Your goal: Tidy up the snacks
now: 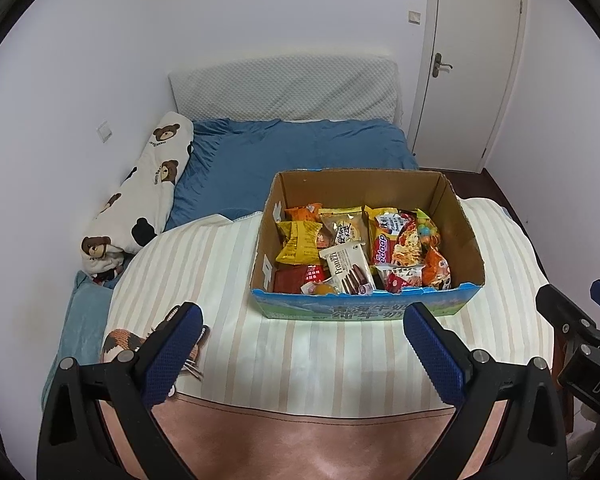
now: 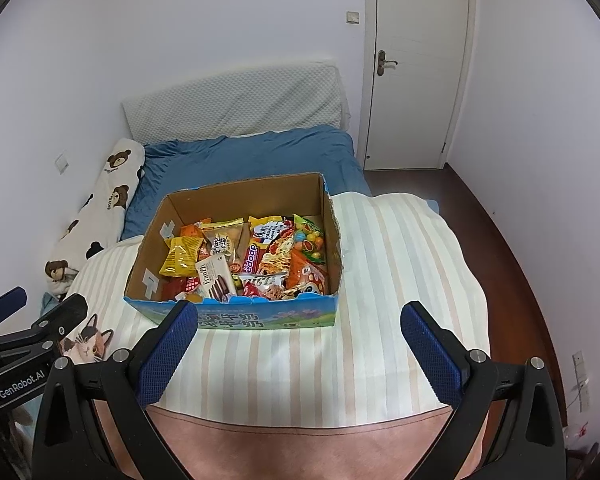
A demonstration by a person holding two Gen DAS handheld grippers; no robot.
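An open cardboard box [image 1: 466, 236] [image 2: 148, 252] with a blue printed front stands on a striped quilt. It holds several snack packs: a yellow bag [image 1: 298, 242] [image 2: 182, 256], a white Franzzi biscuit pack [image 1: 350, 270] [image 2: 216, 276], a red-and-yellow pack [image 1: 382, 240] [image 2: 254, 258] and an orange bag [image 1: 436, 266] [image 2: 306, 276]. My left gripper [image 1: 304, 320] hovers open in front of the box, holding nothing. My right gripper [image 2: 300, 318] is also open and empty, just short of the box's front wall. Each gripper shows at the edge of the other's view.
The striped quilt [image 1: 228, 280] [image 2: 400, 280] covers the near bed, with a cat print [image 1: 118, 342] [image 2: 88, 340] at its left. Behind lie a blue sheet [image 1: 268, 156], a bear-pattern pillow [image 1: 144, 196] and a white headboard cushion [image 1: 284, 92]. A shut door [image 2: 416, 64] stands at the right.
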